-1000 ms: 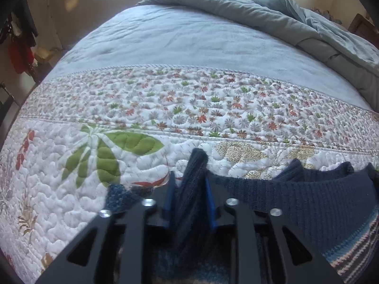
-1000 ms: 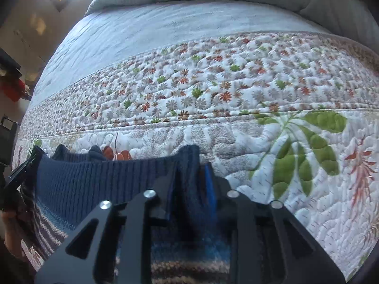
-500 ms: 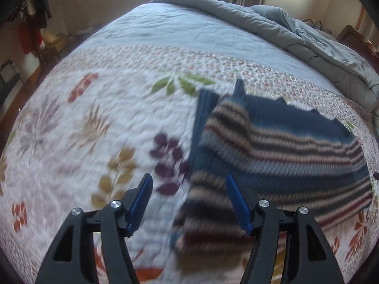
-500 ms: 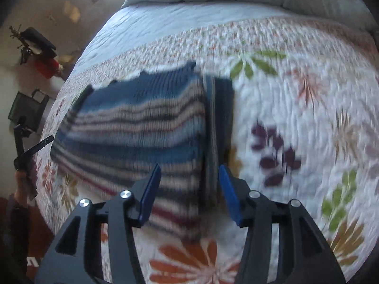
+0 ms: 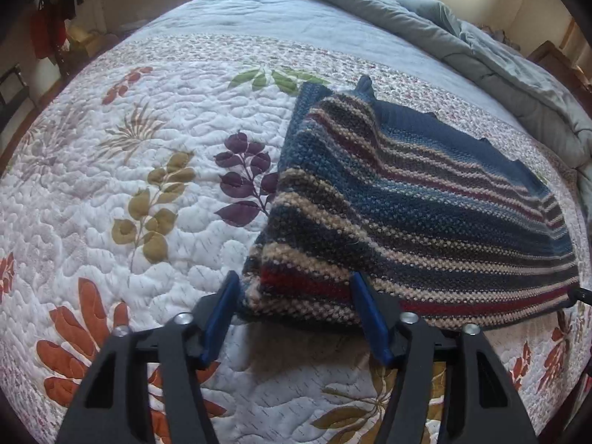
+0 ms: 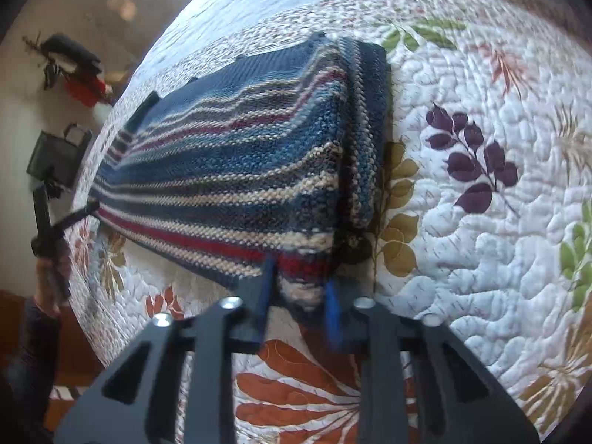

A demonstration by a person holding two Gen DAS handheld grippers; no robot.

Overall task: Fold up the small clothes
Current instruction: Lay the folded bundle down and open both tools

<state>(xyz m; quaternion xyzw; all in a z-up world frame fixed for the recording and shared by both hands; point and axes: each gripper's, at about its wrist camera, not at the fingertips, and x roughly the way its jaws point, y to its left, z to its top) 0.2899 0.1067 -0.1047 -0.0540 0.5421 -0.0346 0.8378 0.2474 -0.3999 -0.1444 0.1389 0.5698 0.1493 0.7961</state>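
A striped knit sweater (image 5: 414, 214) in navy, tan and red lies on the floral quilt, its sleeves folded in over the body. My left gripper (image 5: 292, 296) is open, its blue fingers either side of the sweater's near left hem corner. In the right wrist view the same sweater (image 6: 240, 170) lies ahead, and my right gripper (image 6: 298, 281) has its fingers around the near right hem corner, narrowed but with a gap; the frame is blurred. The left gripper's tip (image 6: 77, 216) shows at the sweater's far corner.
The quilt (image 5: 155, 192) covers the bed on all sides of the sweater. A grey duvet (image 5: 462, 40) is bunched at the head of the bed. The bed's left edge, floor and a black bag (image 6: 59, 155) show at the side.
Both grippers let go of the sweater's navy top edge, pulled back toward me and opened. Now they have come down at the near hem corners, the right one narrowing.
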